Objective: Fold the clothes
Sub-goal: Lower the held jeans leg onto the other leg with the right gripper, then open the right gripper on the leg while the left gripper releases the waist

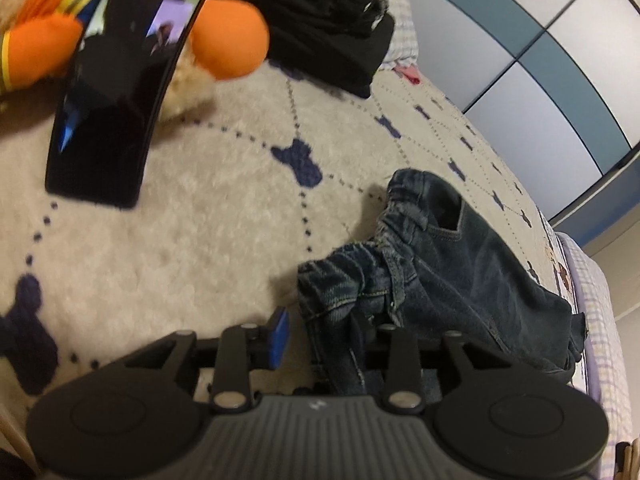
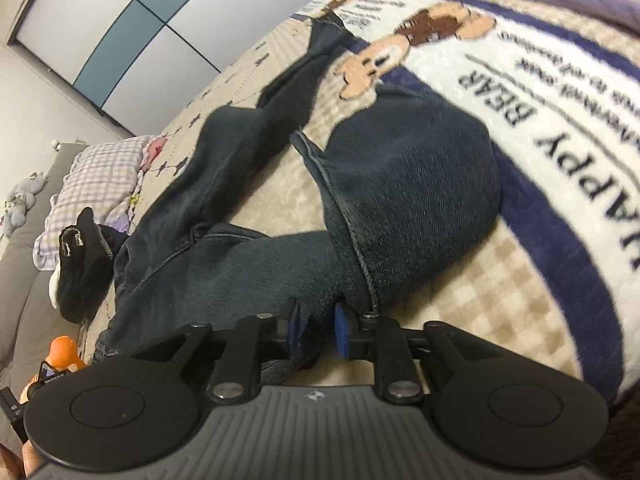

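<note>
Dark blue jeans (image 1: 460, 268) lie on a beige fleece blanket (image 1: 200, 200) on a bed. My left gripper (image 1: 324, 336) is shut on the bunched waistband of the jeans; one blue pad (image 1: 280, 336) shows, the other is hidden by denim. In the right wrist view the jeans (image 2: 392, 184) lie partly folded, one leg stretching away. My right gripper (image 2: 318, 332) is shut on a fold of the jeans near the leg seam, with its blue pads (image 2: 341, 332) pressing the cloth.
A black phone (image 1: 116, 92) stands on the blanket, with an orange plush toy (image 1: 228, 36) behind it. Folded black clothes (image 1: 332, 32) lie at the far side and show in the right wrist view (image 2: 80, 264). A checked pillow (image 2: 100, 172) and wardrobe doors (image 1: 540, 60) lie beyond.
</note>
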`<state>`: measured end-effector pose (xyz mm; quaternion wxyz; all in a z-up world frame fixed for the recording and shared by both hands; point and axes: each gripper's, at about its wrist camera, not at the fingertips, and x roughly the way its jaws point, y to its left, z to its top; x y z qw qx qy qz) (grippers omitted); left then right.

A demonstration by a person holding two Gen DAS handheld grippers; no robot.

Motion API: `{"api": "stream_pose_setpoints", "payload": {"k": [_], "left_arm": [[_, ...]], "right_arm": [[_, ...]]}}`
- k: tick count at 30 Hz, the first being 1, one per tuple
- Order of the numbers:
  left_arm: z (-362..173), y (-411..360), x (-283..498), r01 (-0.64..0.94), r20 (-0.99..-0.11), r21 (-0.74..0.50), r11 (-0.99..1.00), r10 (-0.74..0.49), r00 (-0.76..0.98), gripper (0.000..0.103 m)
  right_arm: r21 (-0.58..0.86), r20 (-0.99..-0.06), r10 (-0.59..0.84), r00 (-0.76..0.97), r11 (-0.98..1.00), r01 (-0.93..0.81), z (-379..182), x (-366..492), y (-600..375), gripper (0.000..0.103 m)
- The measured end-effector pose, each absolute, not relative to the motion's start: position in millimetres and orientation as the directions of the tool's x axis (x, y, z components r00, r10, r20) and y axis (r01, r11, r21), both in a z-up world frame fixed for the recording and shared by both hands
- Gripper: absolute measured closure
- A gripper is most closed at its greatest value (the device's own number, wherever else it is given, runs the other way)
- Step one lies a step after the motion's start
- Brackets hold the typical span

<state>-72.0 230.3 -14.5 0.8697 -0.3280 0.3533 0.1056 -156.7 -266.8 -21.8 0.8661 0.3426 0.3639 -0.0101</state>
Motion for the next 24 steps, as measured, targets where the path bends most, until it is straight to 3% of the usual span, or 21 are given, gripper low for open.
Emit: {"api": "stream_pose_setpoints", "payload": {"k": [7, 17, 24], "left_arm": [[12.3, 221.1, -77.5, -0.346, -0.594, -0.443, 0.827, 0.018, 0.804, 0.056], [9.7, 189.4, -54.9, -0.251, -0.603, -0.471, 0.846, -0.100, 0.792, 0.042], [4.7, 149.1, -37.6, -0.163, -0.606, -0.475, 0.865, -0.187, 0.773, 0.039]], "right_arm": [[0.509, -0.615, 0.157, 0.772, 0.828, 0.237, 9.2, -168.5, -262.1, 0.063], [0.396, -0.595, 0.047, 0.802, 0.886, 0.242, 38.1, -133.2, -276.7, 0.061], [0.321, -0.618, 0.022, 0.786, 0.920, 0.226, 34.9, -87.6, -273.2, 0.059]]}}
